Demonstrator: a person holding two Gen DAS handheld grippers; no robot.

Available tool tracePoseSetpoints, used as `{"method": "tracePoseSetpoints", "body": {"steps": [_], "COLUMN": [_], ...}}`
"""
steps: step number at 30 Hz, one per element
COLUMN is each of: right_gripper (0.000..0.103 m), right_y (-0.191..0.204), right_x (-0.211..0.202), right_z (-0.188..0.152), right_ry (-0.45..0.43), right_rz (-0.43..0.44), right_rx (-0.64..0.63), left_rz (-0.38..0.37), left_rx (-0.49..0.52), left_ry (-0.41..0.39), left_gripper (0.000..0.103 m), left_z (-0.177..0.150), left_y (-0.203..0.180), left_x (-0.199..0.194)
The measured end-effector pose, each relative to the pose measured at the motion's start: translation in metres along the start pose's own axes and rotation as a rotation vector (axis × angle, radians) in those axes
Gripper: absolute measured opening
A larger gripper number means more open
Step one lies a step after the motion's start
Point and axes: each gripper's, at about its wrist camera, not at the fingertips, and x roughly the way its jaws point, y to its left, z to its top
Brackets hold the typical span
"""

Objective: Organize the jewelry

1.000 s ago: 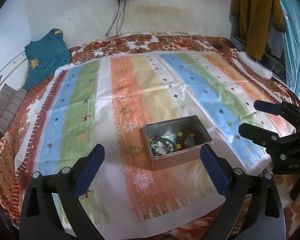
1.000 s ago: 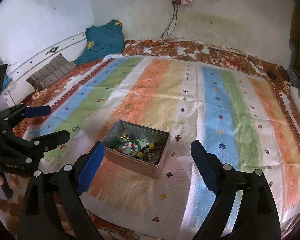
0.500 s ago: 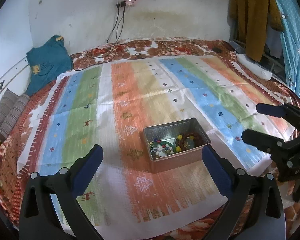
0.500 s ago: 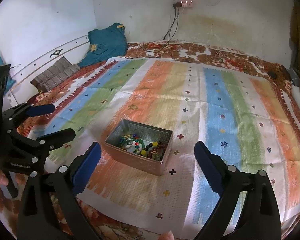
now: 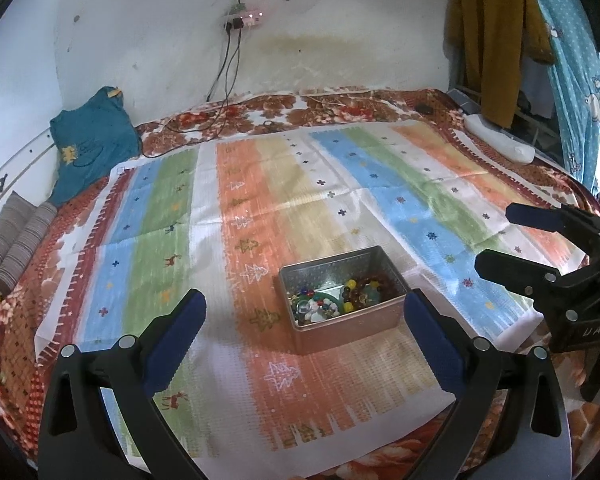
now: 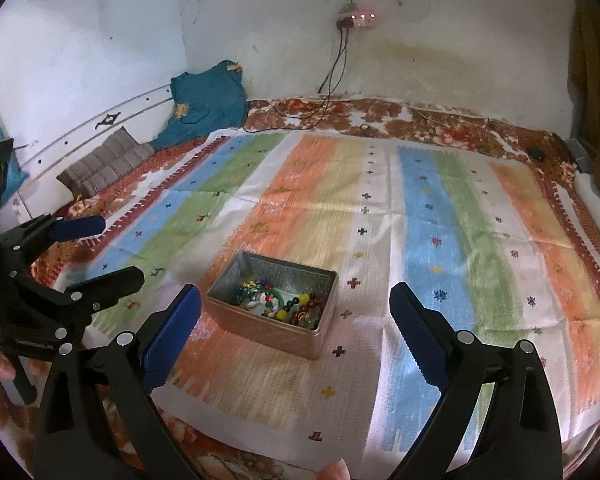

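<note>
Open metal tin (image 5: 342,292) sits on striped cloth (image 5: 260,200) over the bed, just past both grippers. Inside: loose beads and bracelets (image 5: 336,300), multicoloured, heaped toward the tin's 5 o'clock corner in left view. Left gripper (image 5: 304,320) jaws spread wide, nothing between. Right gripper (image 6: 294,314) jaws spread wide, empty, tin at 12 o'clock.

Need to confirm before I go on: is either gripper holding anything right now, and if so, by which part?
Nothing is held. The left gripper and the right gripper both stand open and empty, short of the metal tin; the beaded jewelry lies inside it.
</note>
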Motion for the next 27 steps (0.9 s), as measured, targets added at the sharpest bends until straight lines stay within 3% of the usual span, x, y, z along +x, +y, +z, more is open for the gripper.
{"method": "tracePoseSetpoints", "body": {"steps": [16, 27], "right_gripper": [0.096, 0.097], "right_y": [0.0073, 0.0064], "right_x": [0.0013, 0.0028], "right_z": [-0.0034, -0.0036], "right_ry": [0.009, 0.018], "right_rz": [0.006, 0.012], "right_rx": [-0.033, -0.035], "left_rz": [0.040, 0.028], "left_rx": [0.028, 0.014], "left_ry": [0.000, 0.004], "left_gripper": [0.097, 0.097], "left_z": [0.0013, -0.0001], "left_y": [-0.0041, -0.0020], "left_x": [0.0000, 0.0020]}}
